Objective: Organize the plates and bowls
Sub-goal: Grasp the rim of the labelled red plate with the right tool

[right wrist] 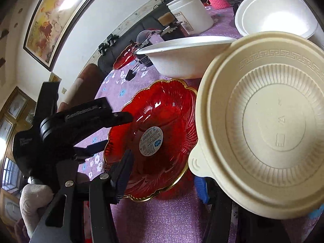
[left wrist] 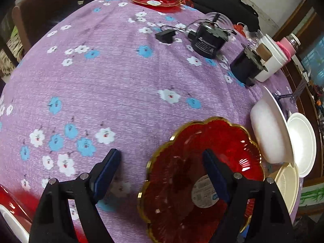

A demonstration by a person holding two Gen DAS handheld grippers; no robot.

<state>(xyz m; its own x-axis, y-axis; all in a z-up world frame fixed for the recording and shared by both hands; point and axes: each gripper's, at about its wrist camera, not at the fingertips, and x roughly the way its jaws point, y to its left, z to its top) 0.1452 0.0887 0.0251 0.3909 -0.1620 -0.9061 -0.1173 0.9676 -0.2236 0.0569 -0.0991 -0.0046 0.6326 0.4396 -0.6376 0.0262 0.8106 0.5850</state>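
Note:
A red scalloped plate with a gold rim (left wrist: 202, 172) (right wrist: 160, 121) lies on the purple flowered cloth. My left gripper (left wrist: 162, 166) is open; its right finger (left wrist: 214, 174) is over the plate's middle, its left finger over the cloth. My right gripper (right wrist: 164, 180) is open, straddling the plate's near rim, beside a cream bowl (right wrist: 267, 125) (left wrist: 287, 184) that hides most of its right finger. A white foam bowl (left wrist: 267, 131) (right wrist: 182, 56) sits beyond the red plate, a white plate (left wrist: 303, 141) (right wrist: 275, 12) farther right. Another red plate (left wrist: 156, 0) sits at the far edge.
Two black devices with cables (left wrist: 208, 40) (left wrist: 245, 66), a small black adapter (left wrist: 165, 36), a white tub (left wrist: 271, 60) (right wrist: 192, 14) and a pink-wrapped jar (left wrist: 287, 46) stand at the far right. Red and white items (left wrist: 12, 208) show at the near left.

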